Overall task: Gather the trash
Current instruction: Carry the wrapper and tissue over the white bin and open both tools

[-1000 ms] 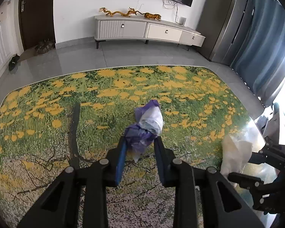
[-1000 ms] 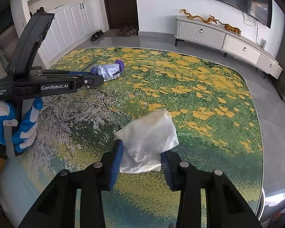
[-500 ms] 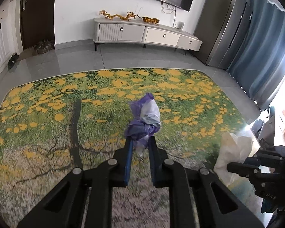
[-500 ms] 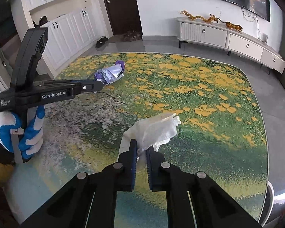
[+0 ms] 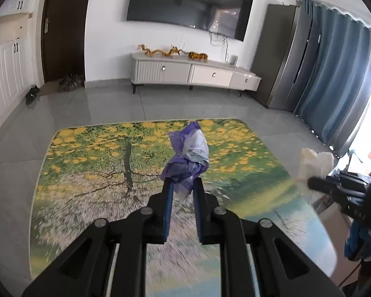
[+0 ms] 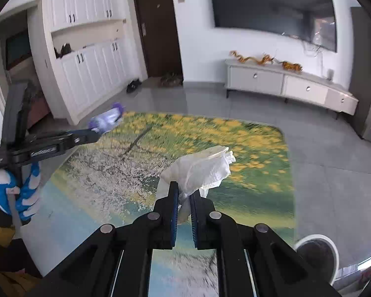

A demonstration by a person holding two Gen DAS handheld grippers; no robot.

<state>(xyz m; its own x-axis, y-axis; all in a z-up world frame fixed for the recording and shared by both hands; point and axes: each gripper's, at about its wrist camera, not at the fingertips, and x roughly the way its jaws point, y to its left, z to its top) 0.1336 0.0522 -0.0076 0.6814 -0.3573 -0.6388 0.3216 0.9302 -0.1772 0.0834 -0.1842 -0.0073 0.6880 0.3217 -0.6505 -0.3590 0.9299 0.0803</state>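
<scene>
Both tongs [image 5: 183, 185] [image 6: 184, 193] raised, clamping trash

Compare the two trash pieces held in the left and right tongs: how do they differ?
Colour: the purple wrapper in the left tongs is purple with a silvery-white patch; the white tissue in the right tongs is plain off-white.
Material: the wrapper looks like glossy plastic film, the tissue like matte crumpled paper.
Shape: the wrapper is a tight twisted bundle; the tissue fans out loosely.
Shared: both are pinched at one end and lifted above the floral rug.
</scene>
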